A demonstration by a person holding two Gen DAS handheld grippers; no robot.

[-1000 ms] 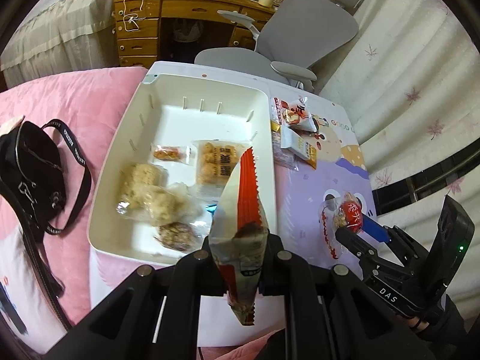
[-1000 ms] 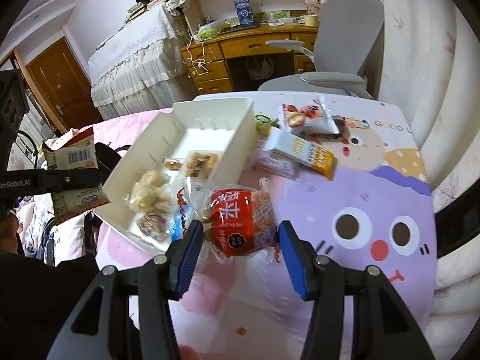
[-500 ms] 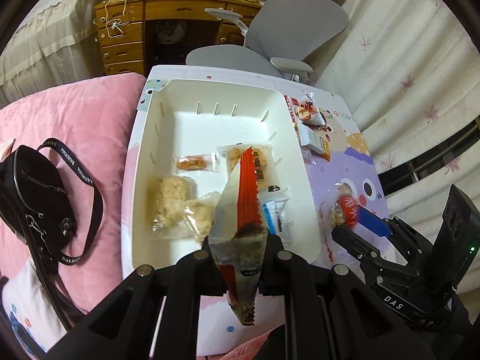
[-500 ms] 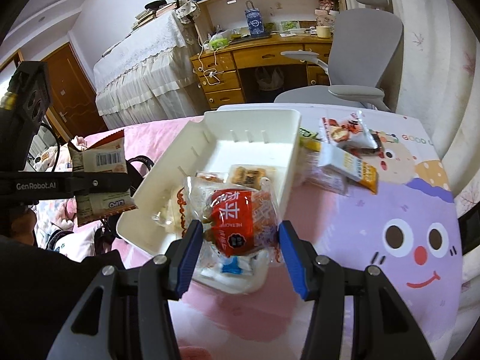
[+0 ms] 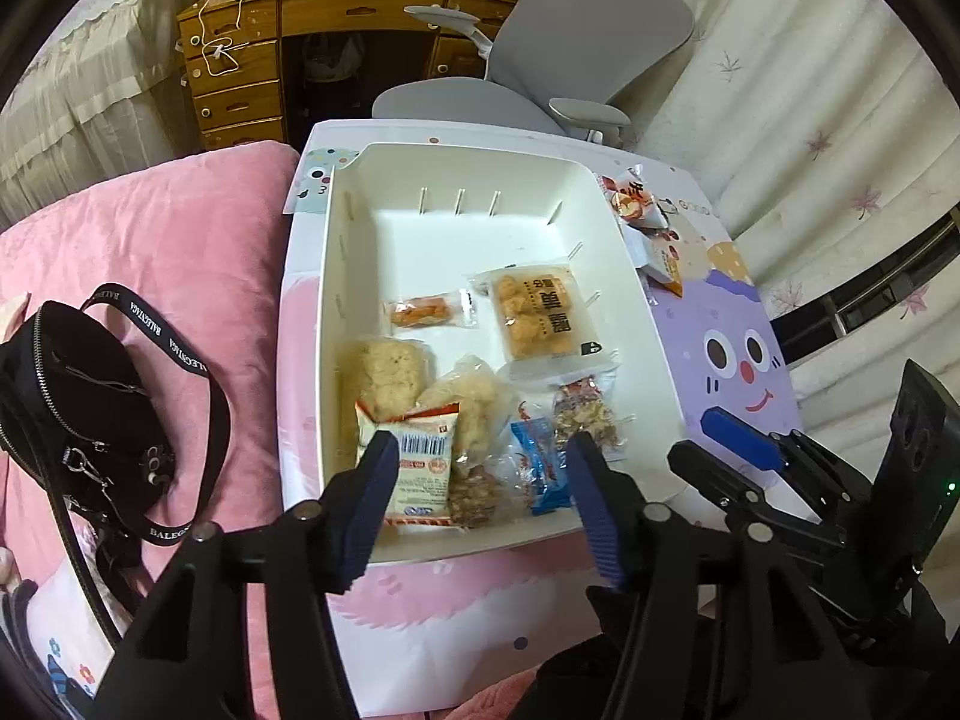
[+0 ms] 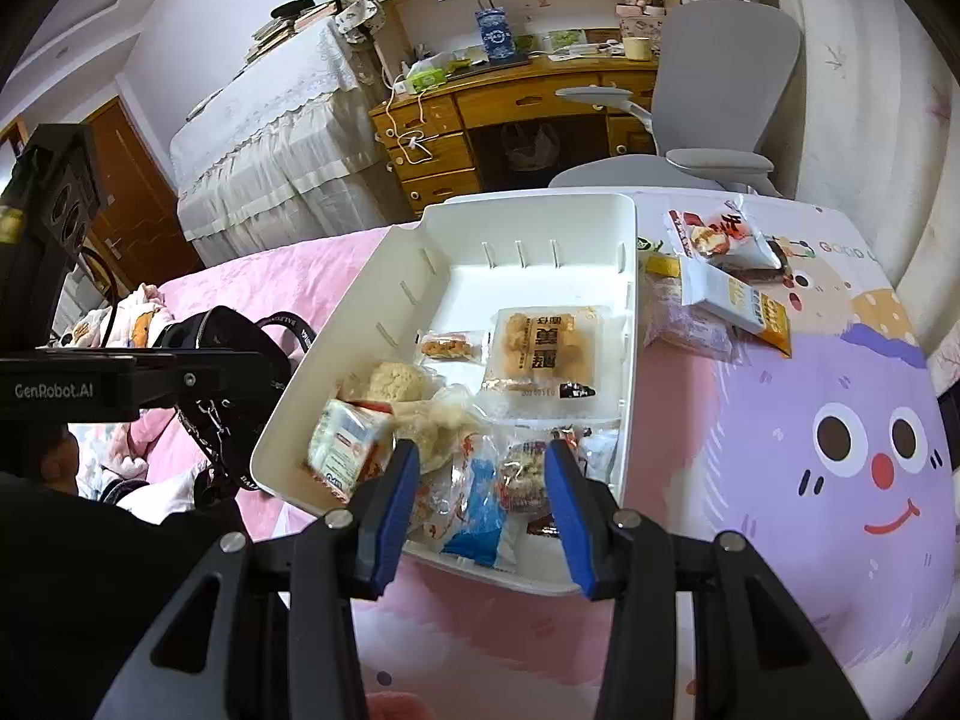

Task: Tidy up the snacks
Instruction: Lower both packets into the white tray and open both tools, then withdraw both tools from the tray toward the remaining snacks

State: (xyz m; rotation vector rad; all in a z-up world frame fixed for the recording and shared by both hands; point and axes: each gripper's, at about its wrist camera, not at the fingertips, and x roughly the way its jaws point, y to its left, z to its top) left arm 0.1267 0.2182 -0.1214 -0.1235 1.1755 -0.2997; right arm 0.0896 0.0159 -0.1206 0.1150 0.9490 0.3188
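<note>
A white bin (image 5: 480, 228) (image 6: 444, 228) on the table holds several wrapped snacks. A red-and-white packet (image 5: 417, 462) (image 6: 345, 450) lies at its near left corner. A clear pack with a red label (image 6: 522, 471) lies at its near edge beside a blue packet (image 5: 543, 468) (image 6: 480, 510). My left gripper (image 5: 480, 480) is open and empty above the bin's near edge. My right gripper (image 6: 477, 492) is open and empty over the same edge. Loose snacks (image 5: 645, 222) (image 6: 720, 276) lie on the table right of the bin.
A black strap bag (image 5: 72, 402) lies on the pink bed (image 5: 180, 228) left of the table. A grey office chair (image 5: 570, 36) and a wooden desk (image 5: 288, 30) stand behind. The cartoon-face tabletop (image 6: 840, 450) spreads to the right. A curtain (image 5: 810, 90) hangs at right.
Both grippers opened. The left let go of the red-and-white packet, the right let go of the red-label pack; both now lie in the bin's near end.
</note>
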